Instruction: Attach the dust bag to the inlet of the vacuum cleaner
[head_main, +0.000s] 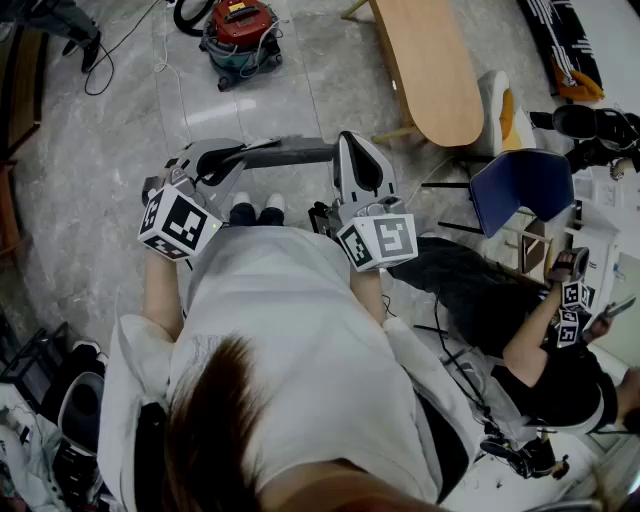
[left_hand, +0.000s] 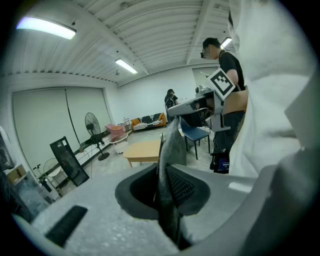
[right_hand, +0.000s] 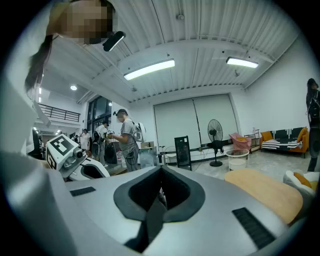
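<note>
The red vacuum cleaner (head_main: 240, 35) stands on the floor well ahead of me, with its hose looped beside it. I hold the grey dust bag (head_main: 290, 152), folded flat, stretched level between both grippers in front of my body. My left gripper (head_main: 240, 152) is shut on one end. In the left gripper view the bag (left_hand: 167, 165) rises edge-on from the shut jaws towards the right gripper (left_hand: 197, 106). My right gripper (head_main: 348, 142) is shut, and the bag's other end reaches its jaws. The right gripper view shows a dark strip of fabric (right_hand: 152, 217) pinched in the jaw seam.
A long wooden table (head_main: 430, 65) and a blue chair (head_main: 525, 185) stand at the right. Another person (head_main: 540, 340) sits at the lower right holding marker cubes. Cables trail over the floor near the vacuum. Several people (right_hand: 125, 142) and a floor fan (right_hand: 215, 130) are farther off.
</note>
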